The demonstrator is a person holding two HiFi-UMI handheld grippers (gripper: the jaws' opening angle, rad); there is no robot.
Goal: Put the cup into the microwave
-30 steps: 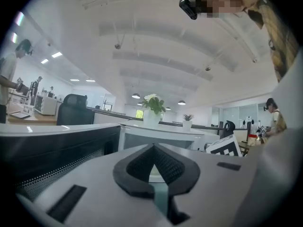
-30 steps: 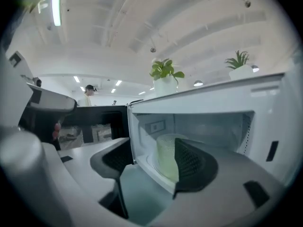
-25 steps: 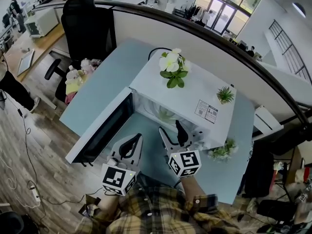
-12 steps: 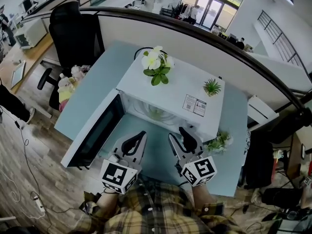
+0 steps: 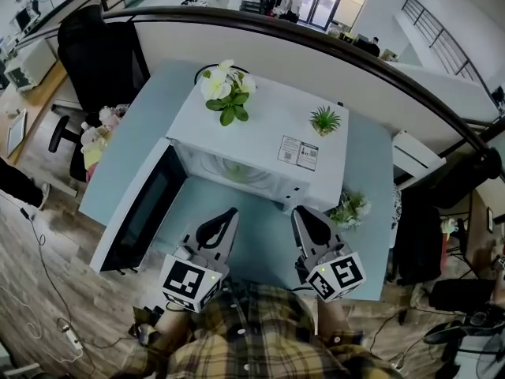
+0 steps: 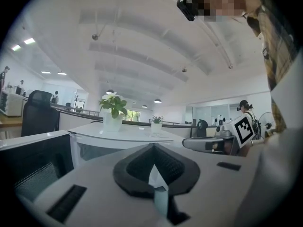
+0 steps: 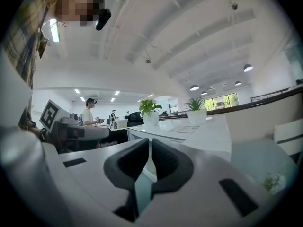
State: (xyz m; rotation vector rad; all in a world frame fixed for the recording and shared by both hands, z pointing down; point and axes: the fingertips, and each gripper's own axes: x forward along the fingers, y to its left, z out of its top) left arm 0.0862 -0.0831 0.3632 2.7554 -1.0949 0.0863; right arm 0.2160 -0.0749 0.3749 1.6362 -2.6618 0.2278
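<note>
1. My left gripper [image 6: 152, 146] has its fingers pressed together at the tips, with nothing held. It points across the teal table [image 5: 264, 227] toward the microwave [image 5: 268, 129].
2. My right gripper [image 7: 149, 143] is closing. Only a thin slit shows between its fingers, and nothing sits in it.
3. Both grippers hover side by side over the table just in front of the microwave, touching neither it nor each other. The left one is nearer the open door [image 5: 138, 212], which swings out to the left.
4. The cup [image 5: 234, 170] shows only as a pale, greenish shape inside the microwave's cavity, toward its left half. I cannot make out more of it.
5. On the microwave's top stand a white-flowered plant [image 5: 225, 93] at the back left and a small spiky plant [image 5: 324, 120] at the right, with a printed label [image 5: 298, 152] near the front edge.
6. Another little plant [image 5: 349, 209] sits on the table beside the microwave's right front corner, just beyond my right gripper.
</note>
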